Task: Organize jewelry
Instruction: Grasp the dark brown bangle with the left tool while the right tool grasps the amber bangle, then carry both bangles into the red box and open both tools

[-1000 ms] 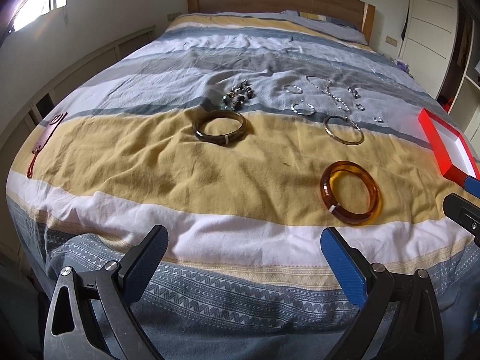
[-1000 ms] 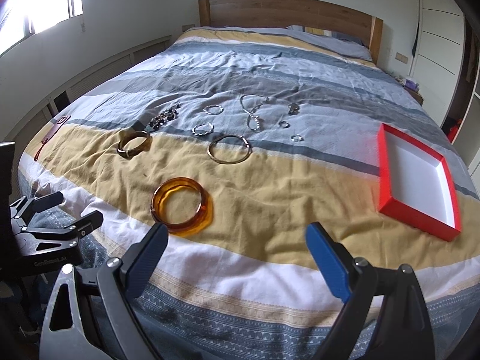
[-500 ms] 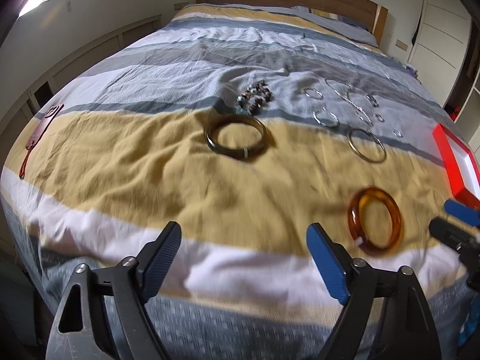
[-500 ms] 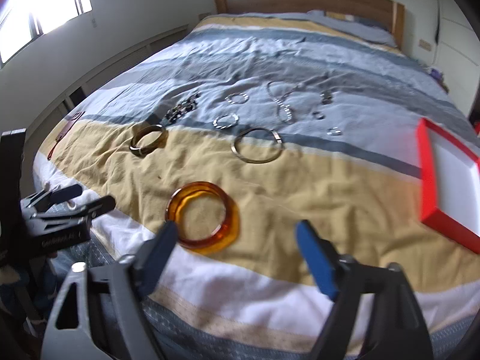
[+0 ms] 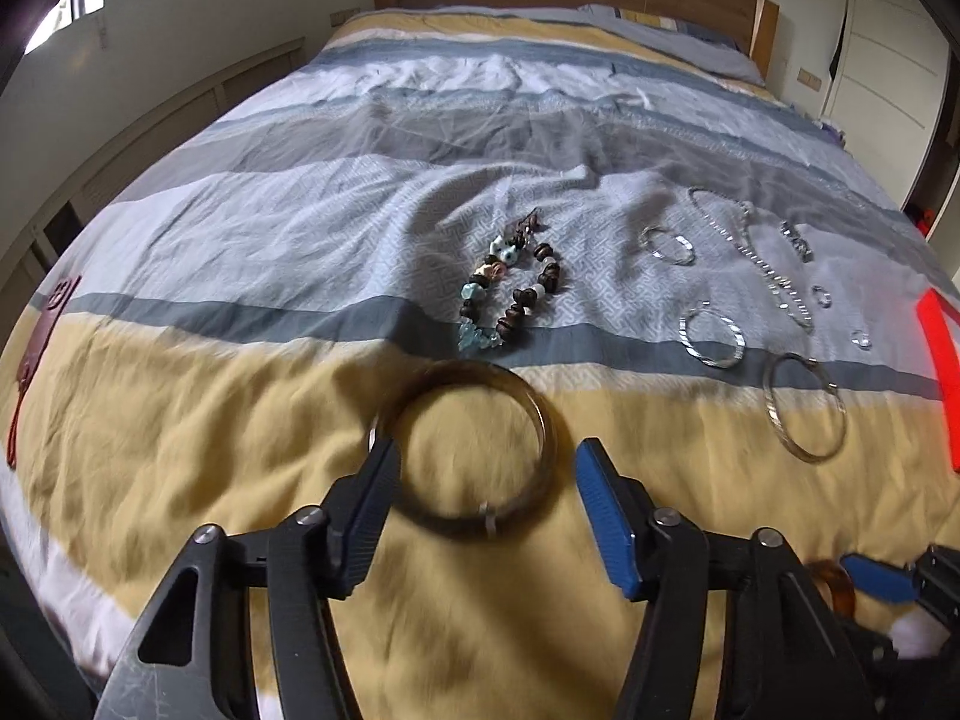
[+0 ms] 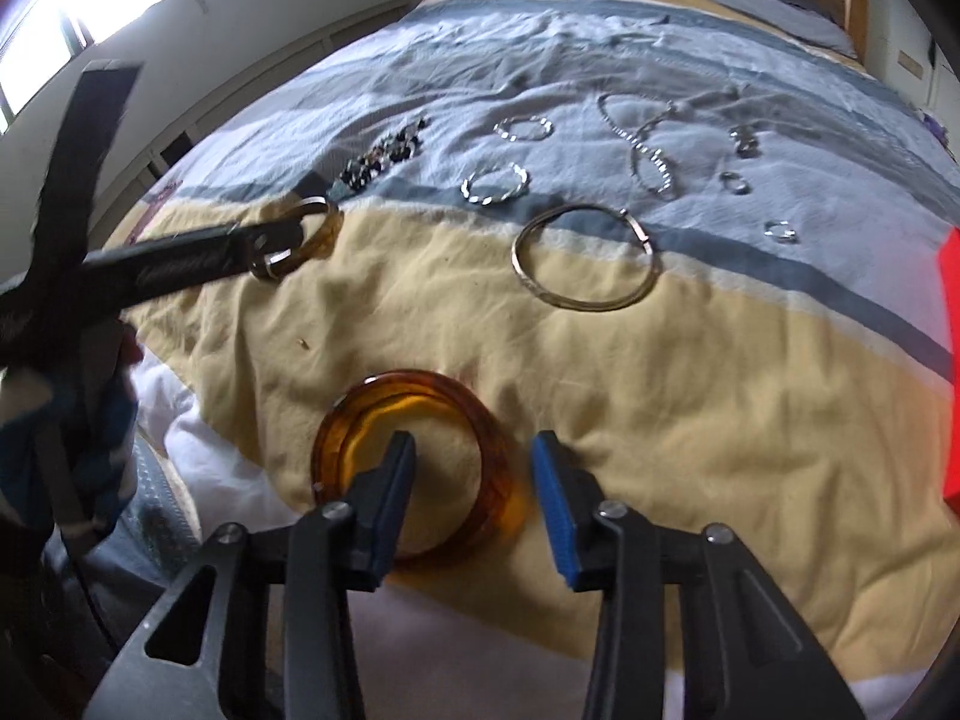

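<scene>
A dark olive bangle (image 5: 462, 450) lies on the yellow band of the bedspread. My left gripper (image 5: 486, 480) is open, its two fingers on either side of the bangle's near half. An amber bangle (image 6: 420, 462) lies on the yellow band too. My right gripper (image 6: 474, 468) is open and straddles its right rim, one finger inside the ring and one outside. The dark bangle and the left gripper also show in the right wrist view (image 6: 300, 240). A red box (image 5: 939, 378) sits at the right edge.
Beyond the bangles lie a bead bracelet (image 5: 510, 294), two silver bangles (image 5: 711, 333), a thin metal hoop (image 5: 804, 414), a chain (image 5: 762, 258) and small rings (image 5: 822, 297). A dark red strap (image 5: 36, 354) lies at the left edge. The headboard is far behind.
Both grippers have moved forward and down over the bed. The left now frames the dark bangle, and the right now straddles the amber bangle's rim. Both stay open.
</scene>
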`<state>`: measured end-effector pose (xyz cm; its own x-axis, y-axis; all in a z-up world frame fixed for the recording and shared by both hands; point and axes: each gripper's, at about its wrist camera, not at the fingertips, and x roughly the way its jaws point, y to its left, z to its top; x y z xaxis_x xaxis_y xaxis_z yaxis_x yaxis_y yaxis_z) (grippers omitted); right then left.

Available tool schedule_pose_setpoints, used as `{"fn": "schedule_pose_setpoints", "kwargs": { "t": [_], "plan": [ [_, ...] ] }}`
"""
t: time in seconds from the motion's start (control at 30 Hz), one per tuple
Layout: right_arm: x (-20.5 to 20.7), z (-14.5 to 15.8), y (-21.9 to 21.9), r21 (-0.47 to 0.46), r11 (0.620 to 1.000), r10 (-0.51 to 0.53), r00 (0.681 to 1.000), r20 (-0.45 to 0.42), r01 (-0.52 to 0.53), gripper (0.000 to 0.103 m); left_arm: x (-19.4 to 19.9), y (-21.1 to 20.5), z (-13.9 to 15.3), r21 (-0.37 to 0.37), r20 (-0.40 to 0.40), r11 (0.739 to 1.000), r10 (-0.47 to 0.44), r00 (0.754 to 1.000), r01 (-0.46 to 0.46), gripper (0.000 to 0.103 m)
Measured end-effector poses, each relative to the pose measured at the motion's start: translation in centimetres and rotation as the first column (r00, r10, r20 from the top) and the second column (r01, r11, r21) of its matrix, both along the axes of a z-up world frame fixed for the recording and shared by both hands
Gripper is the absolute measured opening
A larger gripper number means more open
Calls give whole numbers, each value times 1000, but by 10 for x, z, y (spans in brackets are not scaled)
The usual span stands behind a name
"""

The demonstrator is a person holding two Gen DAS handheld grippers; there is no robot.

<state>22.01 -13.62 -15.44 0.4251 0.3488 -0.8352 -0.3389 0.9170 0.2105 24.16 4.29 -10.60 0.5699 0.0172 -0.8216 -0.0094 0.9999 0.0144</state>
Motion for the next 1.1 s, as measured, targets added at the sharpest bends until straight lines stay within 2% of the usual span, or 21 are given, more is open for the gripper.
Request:
{"fn": "schedule_pose_setpoints", "kwargs": {
  "t": [0.13,0.27,0.33,0.37,0.4,0.43,0.47,0.67,0.83,0.93,1.1],
  "plan": [
    [7,-10,3,-7,1000,17,1000,-6,-17,32,16,-4,-19,11,-35,1000,-7,999,7,53],
    [14,-19,3,-2,1000,26,1000,5,-26,22,27,-8,-32,31,-50,1000,-2,999,3,52],
    [18,-21,3,3,1000,29,1000,11,-29,16,31,-12,-34,40,-47,999,-3,999,5,46],
    [20,-21,2,8,1000,30,999,14,-30,13,32,-14,-34,38,-44,999,-10,999,12,37],
    [21,-21,1,13,999,30,999,17,-30,11,31,-15,-33,34,-42,999,-15,999,16,22],
    [22,-20,0,21,999,30,999,20,-30,11,29,-16,-31,31,-39,999,-19,999,20,13],
    [22,-18,-1,26,999,30,999,26,-31,11,28,-17,-29,31,-39,999,-16,999,18,11],
    [7,3,-6,40,998,34,996,88,-38,10,7,-19,-11,41,-16,999,8,1000,-8,10],
    [-15,33,-17,55,998,14,987,159,-23,10,-20,-29,19,38,27,999,-2,1000,1,9],
    [-30,53,-31,66,998,-17,978,206,3,10,-33,-47,39,32,57,999,-35,998,33,9],
    [-51,81,-74,76,994,-99,959,264,82,10,-48,-100,70,10,104,989,-146,984,146,9]
  ]
}}
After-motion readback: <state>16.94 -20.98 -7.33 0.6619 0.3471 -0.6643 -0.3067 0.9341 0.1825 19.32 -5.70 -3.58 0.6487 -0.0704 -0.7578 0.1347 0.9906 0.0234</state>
